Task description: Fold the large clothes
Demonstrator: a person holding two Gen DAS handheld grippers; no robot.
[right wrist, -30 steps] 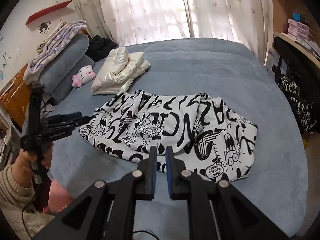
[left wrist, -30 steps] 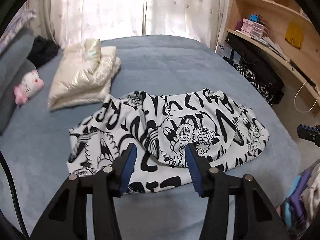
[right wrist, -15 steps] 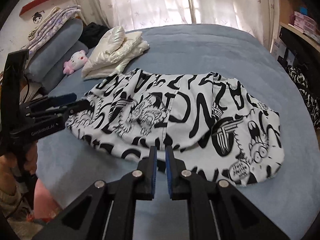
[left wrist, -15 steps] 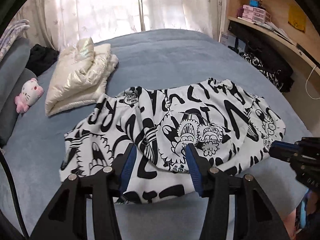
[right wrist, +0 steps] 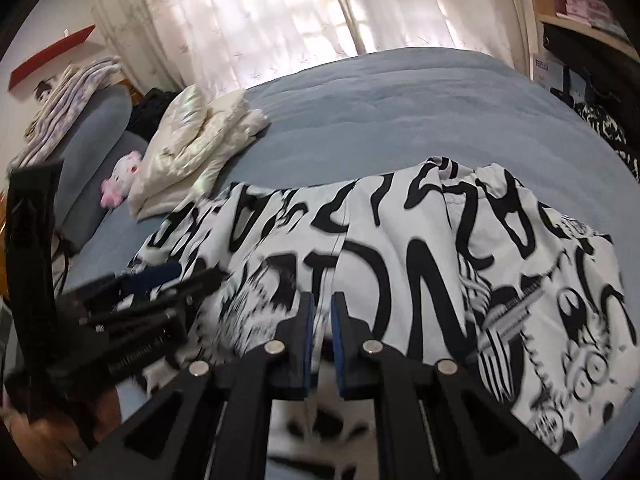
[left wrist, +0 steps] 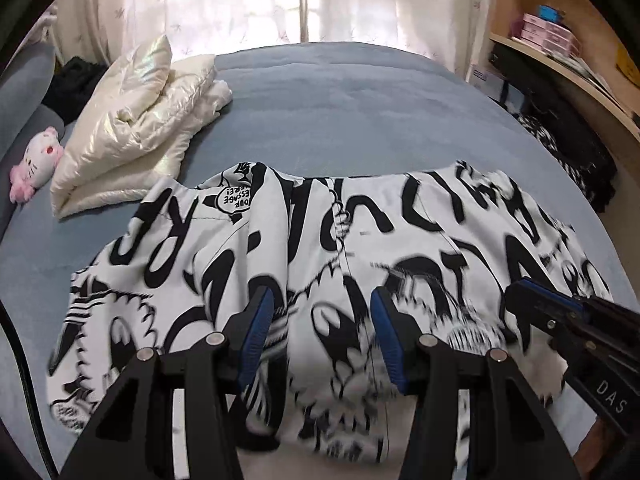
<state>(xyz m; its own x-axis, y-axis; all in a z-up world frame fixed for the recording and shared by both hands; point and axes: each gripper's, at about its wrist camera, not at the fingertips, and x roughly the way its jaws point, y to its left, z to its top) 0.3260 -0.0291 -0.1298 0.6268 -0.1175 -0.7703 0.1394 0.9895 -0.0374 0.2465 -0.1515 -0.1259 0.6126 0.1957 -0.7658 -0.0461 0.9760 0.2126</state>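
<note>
Left wrist view: the black-and-white printed jacket (left wrist: pixel 320 264) lies spread across the near half of the blue bed (left wrist: pixel 360 112), rumpled, with one panel lapped over the middle but no clean fold line visible. The left claw (left wrist: pixel 322 336) hangs low over its near edge with the jaws about half apart; cloth shows between and behind the blue pads, yet neither pad presses on it, so it has hold of nothing. At the right edge the right claw (left wrist: pixel 524 300) reaches in over the same garment. Farther back on the left a cream puffer jacket (left wrist: pixel 132 128) sits folded into a neat stack, beside a pink plush toy (left wrist: pixel 36 164) against the grey cushion (left wrist: pixel 24 92). That stack suggests one garment is finished; the printed one looks barely begun.

Right wrist view: the printed jacket (right wrist: pixel 400 264) fills the foreground, its gathered hem along the far side, the fabric wrinkled and uneven. The right claw (right wrist: pixel 322 316) has its jaws almost together, only a thin slit between the pads, and nothing is pinched in them. The left claw (right wrist: pixel 160 276) shows blurred at the left, above the jacket's left part. The cream puffer jacket (right wrist: pixel 192 136) rests beyond.

As I judge it, what remains is to grip the near edge with both claws, fold the jacket over, square it, and set it by the stack
</note>
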